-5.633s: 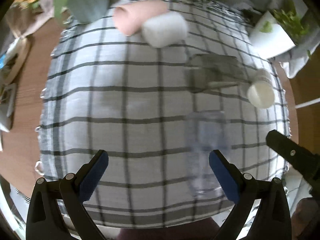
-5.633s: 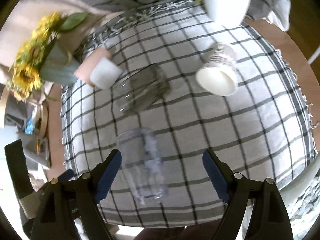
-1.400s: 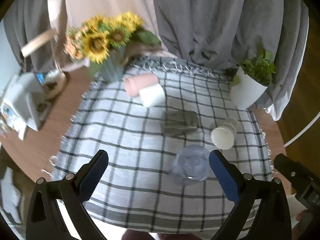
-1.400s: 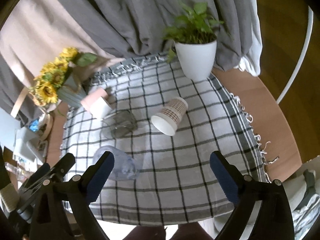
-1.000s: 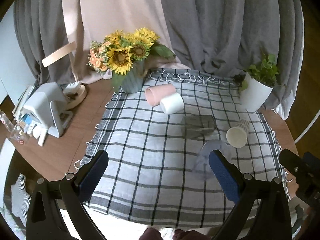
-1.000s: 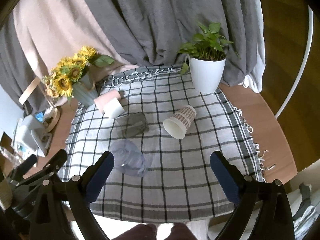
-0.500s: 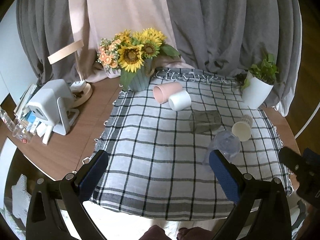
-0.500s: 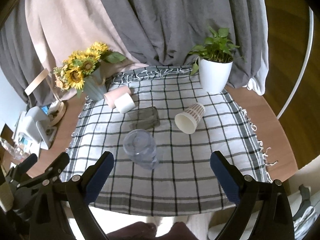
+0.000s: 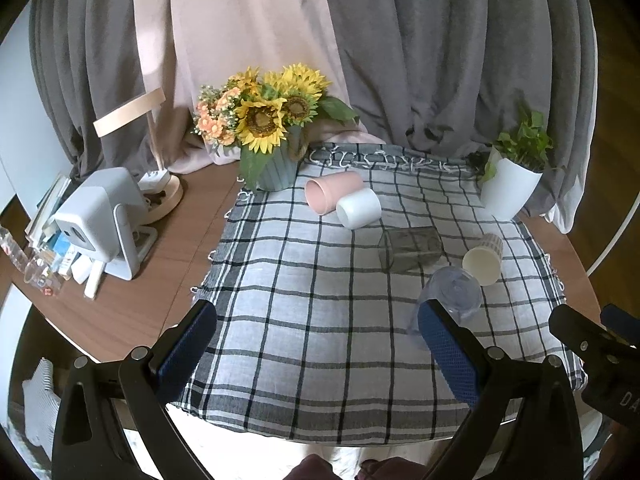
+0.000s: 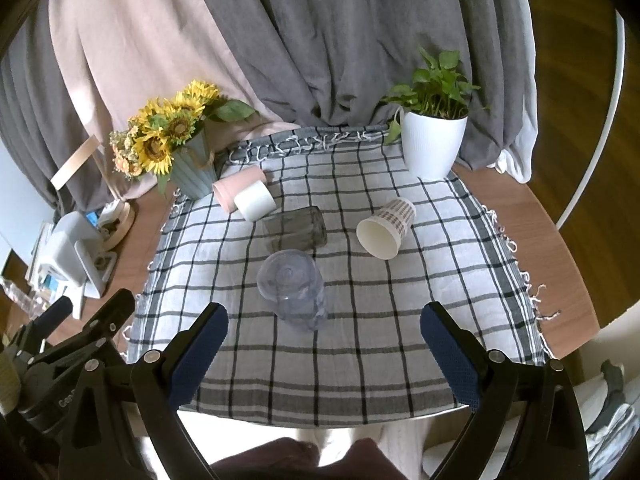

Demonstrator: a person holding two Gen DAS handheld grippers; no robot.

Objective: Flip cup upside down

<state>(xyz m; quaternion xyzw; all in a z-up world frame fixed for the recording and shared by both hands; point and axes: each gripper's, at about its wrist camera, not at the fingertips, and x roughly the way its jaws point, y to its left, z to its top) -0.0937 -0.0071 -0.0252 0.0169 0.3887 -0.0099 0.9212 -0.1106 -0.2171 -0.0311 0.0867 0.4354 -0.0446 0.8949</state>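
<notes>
Clear cup upside down on the checked cloth, base up, mouth on the fabric, near the cloth's middle. Free of both grippers, nothing touching it. Seen in the left view low on the right, partly behind a blue pad.

Right gripper spread wide, empty, held back over the cloth's near edge, cup ahead between the lines of its fingers but well short of the pads. Left gripper likewise spread wide, empty, held off to the cup's left side over the near edge of the cloth; its black frame visible at the right view's lower left.

Just behind the cup, grey glass on its side. To the right of that, paper cup on its side, mouth toward the camera. Farther back left, pink cup and white cup lying side by side, touching. Sunflower vase at the cloth's back left corner, potted plant at the back right. Wooden table bare to the left, with a white device standing on it. Grey and pink curtains behind everything.
</notes>
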